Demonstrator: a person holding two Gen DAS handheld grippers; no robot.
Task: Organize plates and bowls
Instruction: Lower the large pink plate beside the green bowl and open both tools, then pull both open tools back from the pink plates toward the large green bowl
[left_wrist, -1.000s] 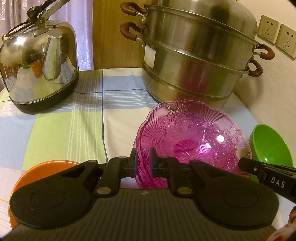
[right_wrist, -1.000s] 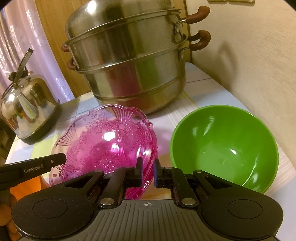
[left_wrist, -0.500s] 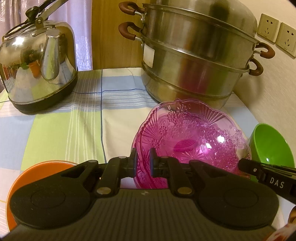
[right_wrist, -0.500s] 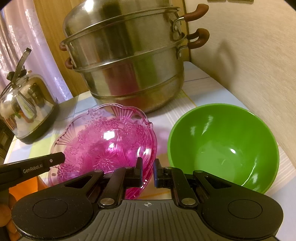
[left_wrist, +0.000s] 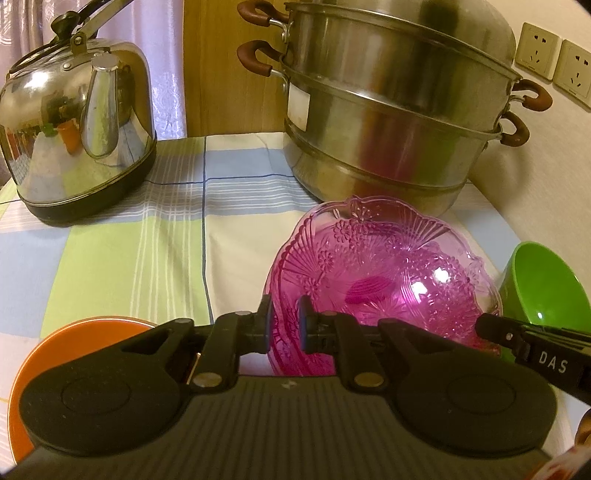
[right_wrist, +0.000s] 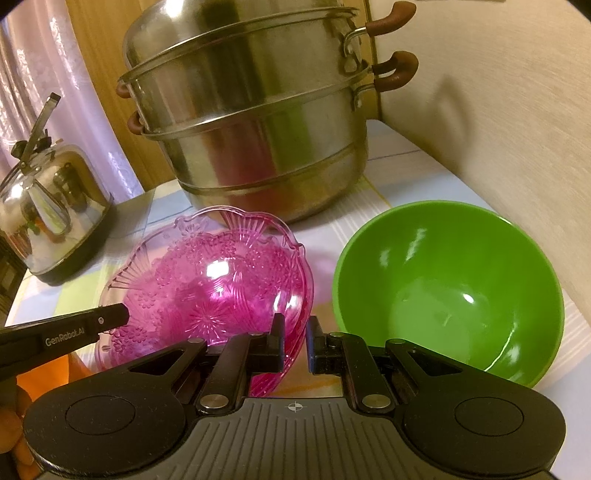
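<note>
Presently, 1 pink glass bowl (left_wrist: 384, 284), tilted, near edge clamped between the fingers of the left gripper (left_wrist: 283, 321). Right gripper (right_wrist: 294, 341): fingers slightly apart at the bowl's opposite rim (whether they grip it cannot be told). 1 green bowl (right_wrist: 447, 288) upright, just beside the pink one on the checked tablecloth (left_wrist: 155, 243). 1 orange plate (left_wrist: 74, 343) under the left gripper. Behind: 1 stacked steel steamer (right_wrist: 251, 125), 1 steel kettle (left_wrist: 77, 136).

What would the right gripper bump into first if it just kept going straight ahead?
Probably the pink bowl: its rim already sits between the right gripper fingers. Beyond lies bare tablecloth, then the steamer pot.
</note>
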